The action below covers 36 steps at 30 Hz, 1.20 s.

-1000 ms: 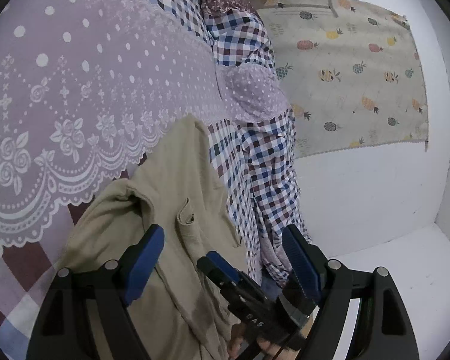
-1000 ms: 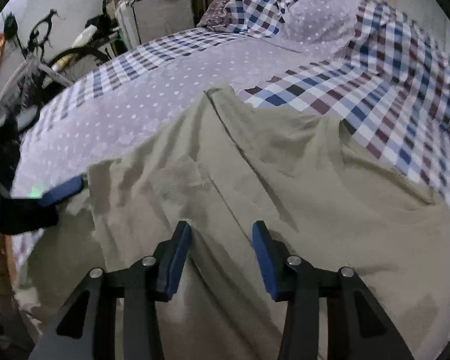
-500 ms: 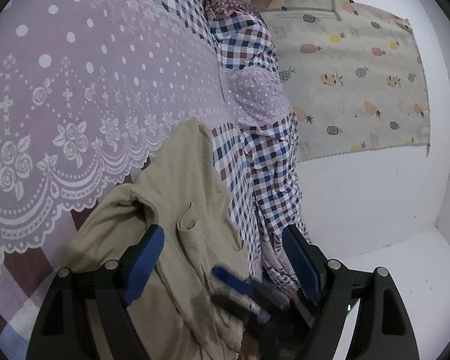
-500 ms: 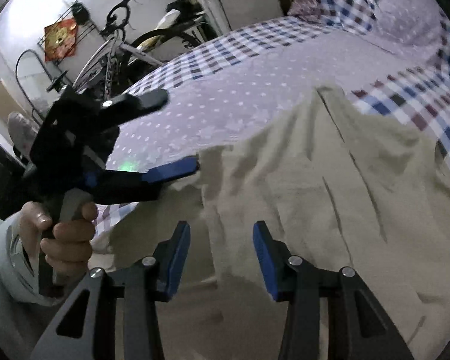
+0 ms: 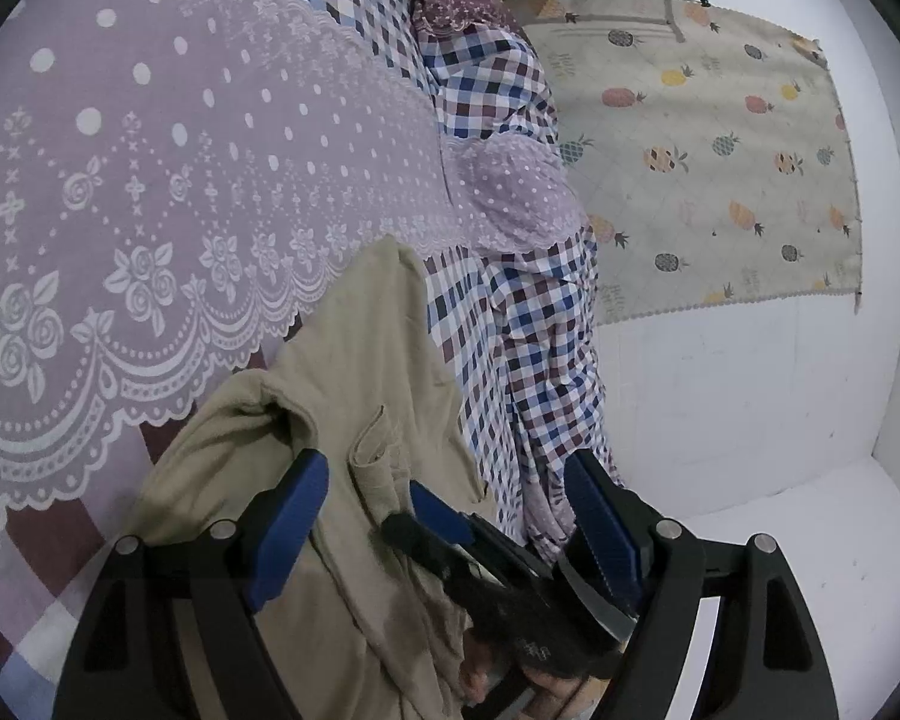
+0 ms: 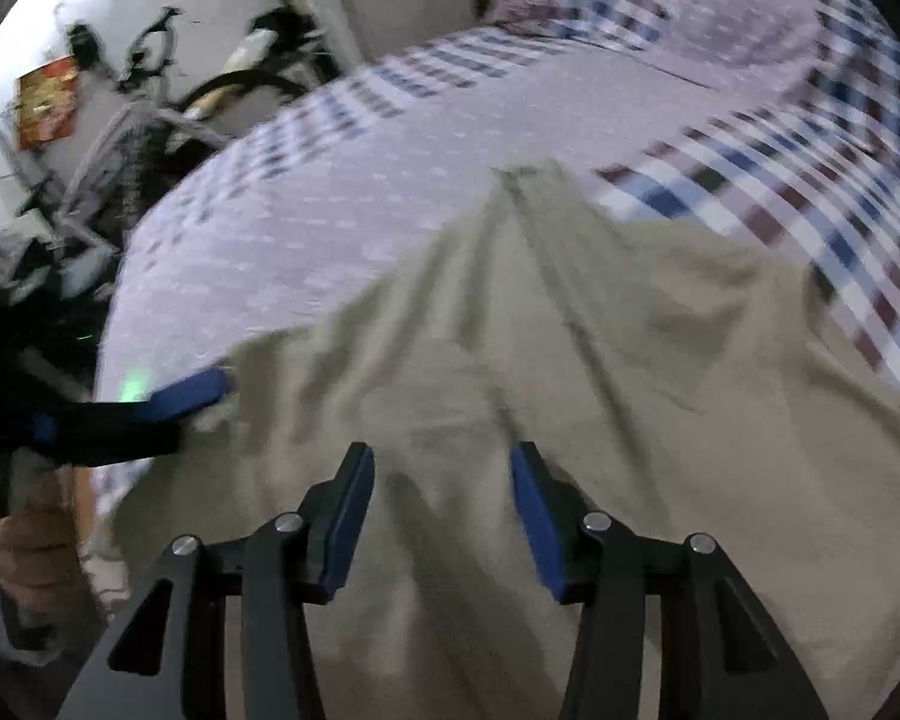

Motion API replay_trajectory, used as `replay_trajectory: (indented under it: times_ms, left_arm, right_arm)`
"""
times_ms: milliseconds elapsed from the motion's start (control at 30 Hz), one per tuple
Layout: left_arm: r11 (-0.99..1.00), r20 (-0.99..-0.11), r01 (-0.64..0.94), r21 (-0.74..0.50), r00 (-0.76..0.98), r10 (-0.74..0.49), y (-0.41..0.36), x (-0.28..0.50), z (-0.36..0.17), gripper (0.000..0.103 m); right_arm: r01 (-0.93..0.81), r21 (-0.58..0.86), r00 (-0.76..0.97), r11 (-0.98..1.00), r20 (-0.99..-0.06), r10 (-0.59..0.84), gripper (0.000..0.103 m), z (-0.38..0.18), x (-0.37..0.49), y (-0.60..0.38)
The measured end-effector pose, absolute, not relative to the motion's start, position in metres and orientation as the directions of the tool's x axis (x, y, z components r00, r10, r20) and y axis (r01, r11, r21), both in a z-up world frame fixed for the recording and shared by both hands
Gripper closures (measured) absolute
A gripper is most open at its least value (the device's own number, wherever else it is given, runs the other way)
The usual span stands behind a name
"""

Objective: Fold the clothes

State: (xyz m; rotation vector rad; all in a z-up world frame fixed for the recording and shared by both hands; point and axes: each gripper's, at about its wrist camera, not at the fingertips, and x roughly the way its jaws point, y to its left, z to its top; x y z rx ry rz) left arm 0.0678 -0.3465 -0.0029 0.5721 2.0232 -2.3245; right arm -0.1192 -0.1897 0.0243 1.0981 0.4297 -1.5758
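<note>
Bed [image 5: 168, 138] across most of both views: lilac dotted lace cover on top, blue, maroon and white check sheet [image 5: 528, 360] underneath, hanging over the edge. On the white wall beyond, pineapple-print cloth [image 5: 714, 162]; small lettering between the fruits, too small to read. Khaki garment [image 6: 570, 360] spread on the near part of the bed, partly over the lace, partly over the check; seam down the middle, pocket opening visible in the left wrist view, near end draped off the bed edge. Bicycle [image 6: 150, 114] by the far wall in the right wrist view, blurred; beside it a red wall hanging [image 6: 45, 102], print unreadable through motion blur. Left gripper [image 5: 447, 519]: fingers [image 5: 294, 516] spread wide, pinching nothing, hovering over the garment's near end with the khaki cloth showing between them. Right gripper [image 6: 441, 516]: fingers [image 6: 534, 522] about half spread, just been opening, angled down at the garment with cloth behind the gap and no pad visibly pressing on it. In the left wrist view, sitting between the left fingers with one blue tip low over the khaki. Small white marking on its black body, not legible. Hand [image 6: 24, 546] wrapped round the left gripper's grip at the lower left edge of the right wrist view.
</note>
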Motion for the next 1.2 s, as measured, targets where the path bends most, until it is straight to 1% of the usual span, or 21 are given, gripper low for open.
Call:
replay_trajectory:
  times_ms: [233,333,400,500,600,767,933,1033,1067,1133,1167,1200]
  left_arm:
    - [-0.170,-0.273,0.237,-0.957,-0.932,0.237,-0.347,0.069,-0.003,0.019]
    - [-0.166,-0.272,0.237,-0.957,-0.933,0.235,-0.346,0.069,-0.002,0.019]
    - [-0.166,-0.272,0.237,-0.957,-0.932,0.237,-0.347,0.069,-0.002,0.019]
    - [-0.168,-0.273,0.238,-0.957,-0.931,0.241,-0.346,0.069,-0.002,0.019]
    - [-0.159,-0.269,0.235,-0.959,-0.932,0.243,-0.348,0.069,-0.003,0.019]
    - [-0.150,-0.265,0.233,-0.961,-0.933,0.244,-0.351,0.069,-0.004,0.019]
    - [-0.148,-0.263,0.233,-0.961,-0.933,0.244,-0.352,0.068,-0.005,0.019]
    - [-0.144,-0.260,0.231,-0.962,-0.935,0.240,-0.352,0.069,-0.005,0.019]
    - [-0.144,-0.261,0.231,-0.962,-0.936,0.238,-0.351,0.069,-0.005,0.019]
    - [-0.142,-0.261,0.233,-0.962,-0.936,0.236,-0.350,0.069,-0.005,0.019]
    - [-0.140,-0.262,0.234,-0.962,-0.936,0.235,-0.350,0.069,-0.005,0.019]
    - [-0.140,-0.262,0.235,-0.962,-0.936,0.234,-0.350,0.068,-0.005,0.019]
  right_arm:
    - [0.950,0.270,0.147,-0.154,-0.826,-0.544,0.052,0.040,-0.070,-0.194]
    - [0.965,0.199,0.075,-0.172,-0.833,-0.548,0.052,0.045,-0.053,-0.189]
    - [0.964,0.165,0.015,-0.209,-0.818,-0.575,0.052,0.050,-0.056,-0.186]
    - [0.939,0.174,-0.036,-0.296,-0.807,-0.589,0.052,0.049,-0.076,-0.181]
    - [0.911,0.204,-0.037,-0.359,-0.826,-0.563,0.052,0.036,-0.098,-0.182]
    - [0.863,0.272,-0.023,-0.426,-0.821,-0.570,0.052,0.023,-0.128,-0.170]
    - [0.870,0.341,0.078,-0.357,-0.809,-0.583,0.051,0.019,-0.128,-0.178]
    - [0.892,0.346,0.126,-0.292,-0.809,-0.575,0.051,0.022,-0.116,-0.191]
    - [0.903,0.321,0.118,-0.286,-0.824,-0.554,0.051,0.021,-0.112,-0.196]
    - [0.913,0.293,0.102,-0.285,-0.838,-0.536,0.052,0.021,-0.110,-0.200]
    - [0.914,0.279,0.087,-0.293,-0.842,-0.533,0.060,0.022,-0.109,-0.200]
    - [0.918,0.261,0.066,-0.299,-0.843,-0.533,0.074,0.024,-0.108,-0.198]
